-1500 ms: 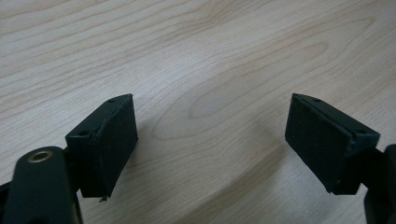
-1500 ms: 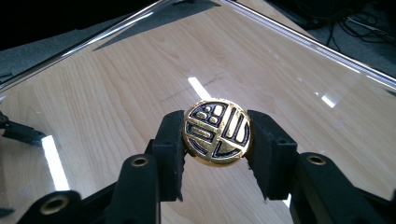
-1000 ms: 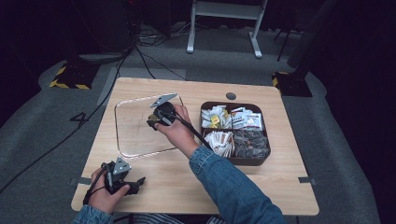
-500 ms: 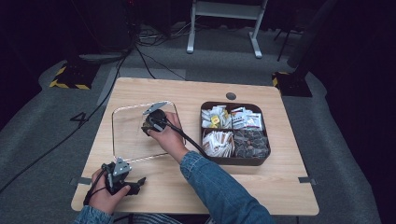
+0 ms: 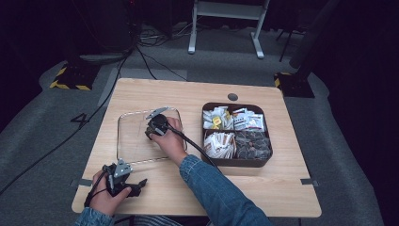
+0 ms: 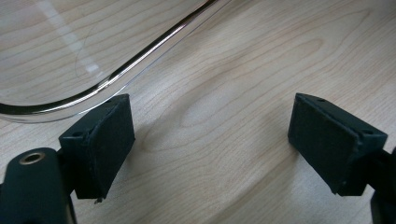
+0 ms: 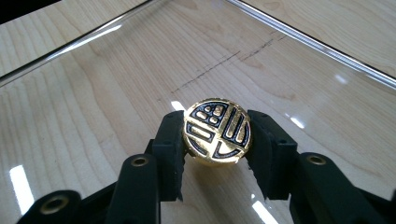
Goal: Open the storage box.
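- From up high I can see the whole counter [image 5: 197,94]: a clear glass tray [image 5: 126,141] on the left half, and a dark divided box [image 5: 236,162] of packets to its right. The coin itself is too small to make out from there.
- My right gripper view fills that in: a round gold coin [image 7: 217,130] with black markings, pinched edge-on between the two black jaws.
- So the right hand-held gripper [image 5: 151,132] is closed narrow on the gold coin, one pad on each side, and it sits over the glass tray's inner floor, near the far right part of it. Whether the coin touches the glass, I can't tell.
- The left hand-held gripper [image 5: 126,181] is parked near the counter's front left edge, just beside the tray's near corner.
- Left gripper view: its jaws are spread wide, nothing between them but bare wood, with the tray's curved rim [image 6: 130,65] just past the left pad.
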`<state>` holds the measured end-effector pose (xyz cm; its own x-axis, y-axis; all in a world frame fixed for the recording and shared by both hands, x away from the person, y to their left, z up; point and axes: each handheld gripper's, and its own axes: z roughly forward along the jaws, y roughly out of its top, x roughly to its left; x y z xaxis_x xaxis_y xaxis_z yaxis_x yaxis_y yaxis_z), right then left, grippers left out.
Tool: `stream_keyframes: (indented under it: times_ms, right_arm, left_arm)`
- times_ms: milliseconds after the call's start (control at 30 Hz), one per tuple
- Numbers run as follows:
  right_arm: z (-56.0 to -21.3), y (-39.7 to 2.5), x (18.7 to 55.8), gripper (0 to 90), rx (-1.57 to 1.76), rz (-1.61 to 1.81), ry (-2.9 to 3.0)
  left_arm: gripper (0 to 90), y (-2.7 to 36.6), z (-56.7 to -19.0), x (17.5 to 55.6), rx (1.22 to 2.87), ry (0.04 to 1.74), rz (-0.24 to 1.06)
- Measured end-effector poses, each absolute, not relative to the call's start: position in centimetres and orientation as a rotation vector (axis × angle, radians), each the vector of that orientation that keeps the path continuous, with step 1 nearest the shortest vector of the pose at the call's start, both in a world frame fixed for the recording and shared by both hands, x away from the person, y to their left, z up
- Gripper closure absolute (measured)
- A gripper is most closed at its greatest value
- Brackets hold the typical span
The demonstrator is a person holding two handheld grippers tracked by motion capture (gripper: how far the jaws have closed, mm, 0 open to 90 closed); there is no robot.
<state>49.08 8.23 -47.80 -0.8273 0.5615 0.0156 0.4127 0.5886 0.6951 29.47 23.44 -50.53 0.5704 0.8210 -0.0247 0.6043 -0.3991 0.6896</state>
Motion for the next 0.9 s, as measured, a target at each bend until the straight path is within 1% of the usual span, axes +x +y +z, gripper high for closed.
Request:
stream_keyframes:
  times_ms: [433,733,767,833,900]
  right_arm:
    - [-48.41,8.08,49.28,58.7,0.823,0.992,2.600]
    - [-48.68,8.11,49.20,58.2,0.812,1.003,2.584]
    - [-48.70,8.13,49.17,57.5,0.814,1.006,2.583]
    - [-48.65,8.16,49.10,48.5,0.829,1.025,2.578]
    - [-48.52,8.24,48.92,42.9,0.828,1.035,2.576]
  left_arm:
    - [14.8,23.41,-50.52,29.45,2.142,1.136,0.421]
    - [14.7,23.41,-50.53,29.48,2.141,1.132,0.420]
    - [14.7,23.42,-50.53,29.48,2.142,1.132,0.420]
    - [14.7,23.42,-50.53,29.48,2.142,1.132,0.420]
    - [14.7,23.42,-50.53,29.48,2.142,1.131,0.420]
